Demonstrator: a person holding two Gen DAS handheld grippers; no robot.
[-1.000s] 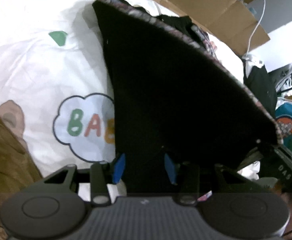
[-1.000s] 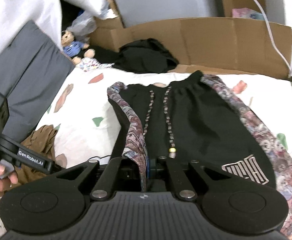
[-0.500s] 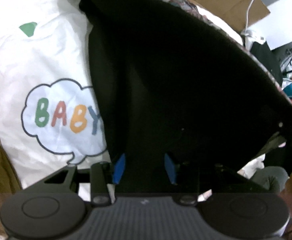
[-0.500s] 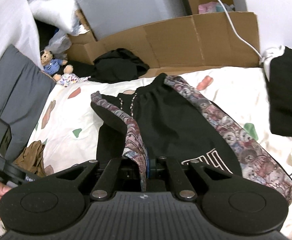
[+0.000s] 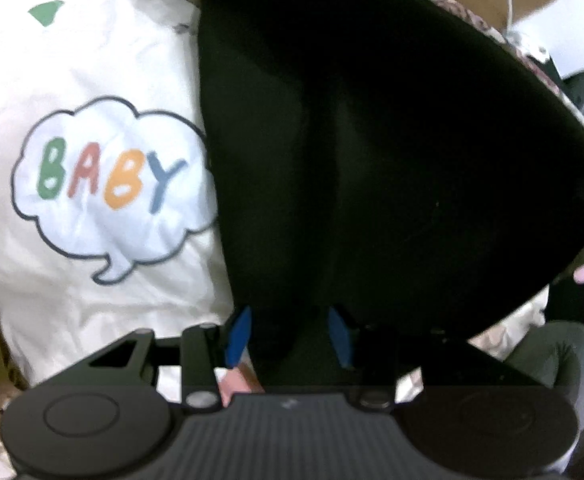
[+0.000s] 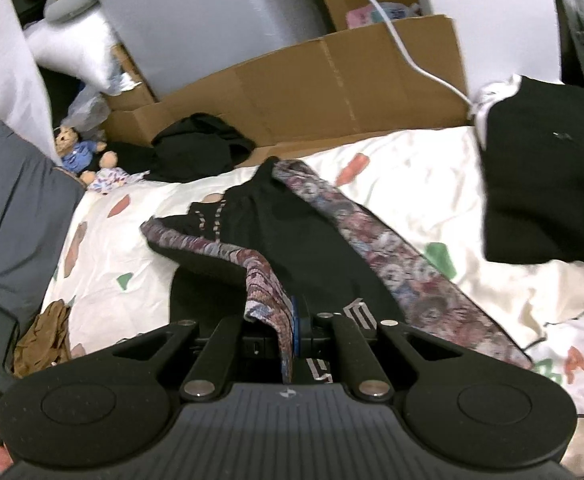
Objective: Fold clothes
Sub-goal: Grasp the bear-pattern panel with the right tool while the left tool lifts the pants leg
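On a white bedsheet printed with coloured shapes, black trousers with patterned side stripes, waistband toward a cardboard wall at the far side. One leg lifted and drawn across the other, held up from the sheet along its striped edge.

In the right wrist view, right gripper pressed together on the patterned stripe of the raised leg, fabric pinched between the blue pads and draped over the near side. White lettering visible on the lower leg just beyond the fingers.

In the left wrist view, left gripper with blue pads standing apart and black cloth bunched between them; cannot tell whether the fabric is truly clamped or merely lying in the gap. Black cloth filling most of that view as a raised sheet, patterned trim along its upper right edge. To its left, a cloud-shaped speech bubble on the sheet with the word BABY in coloured letters.

Around the bed: a heap of black clothing beside the cardboard, a small teddy bear near a grey cushion, a folded black garment at the right edge, a brown crumpled cloth at the lower left, a white cable over the cardboard.
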